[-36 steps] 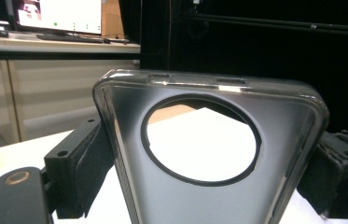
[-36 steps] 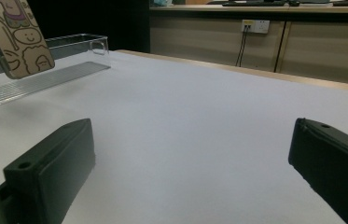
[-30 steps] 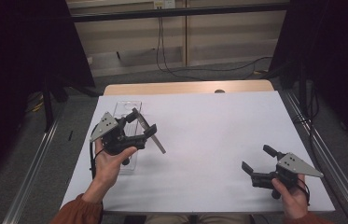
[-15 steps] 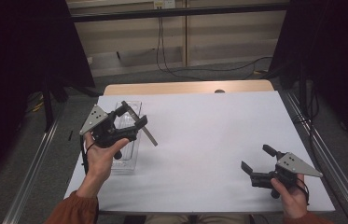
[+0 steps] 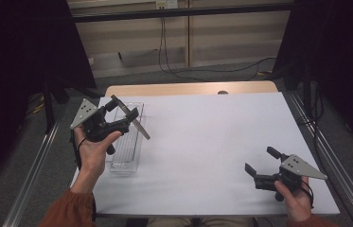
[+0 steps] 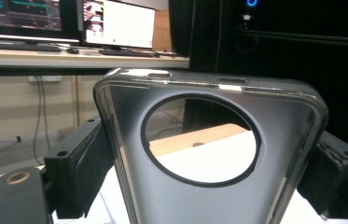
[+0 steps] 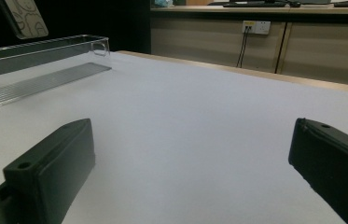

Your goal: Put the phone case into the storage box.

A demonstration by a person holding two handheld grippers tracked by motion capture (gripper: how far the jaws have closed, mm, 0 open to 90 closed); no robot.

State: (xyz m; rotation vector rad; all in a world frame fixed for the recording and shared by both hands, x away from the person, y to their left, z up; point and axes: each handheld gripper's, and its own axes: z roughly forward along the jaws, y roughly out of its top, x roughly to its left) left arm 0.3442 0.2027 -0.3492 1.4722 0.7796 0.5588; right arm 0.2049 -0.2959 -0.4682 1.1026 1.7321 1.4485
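Clamped in our left gripper (image 5: 127, 116), the grey translucent phone case with a round camera hole (image 6: 209, 154) hangs tilted above the clear plastic tray (image 5: 129, 163) at the table's left edge, lifted clear for carrying. Our right gripper (image 5: 260, 166), jaws apart, rests near the front right corner.

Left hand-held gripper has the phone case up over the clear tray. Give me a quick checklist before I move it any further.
1. Grip on the phone case: both pads press its side edges; the left hand-held gripper is shut on it. Ok.
2. Case clear of the clear tray: lifted above it, apart. Ok.
3. Case attitude: tilted in the high view, not level. Not ok if it must go down flat.
4. Right hand-held gripper: jaws open, nothing between them, low at the table's near right. Ok.
5. White table between tray and right hand-held gripper: bare. Ok.
6. Slip at the pads: cannot tell.
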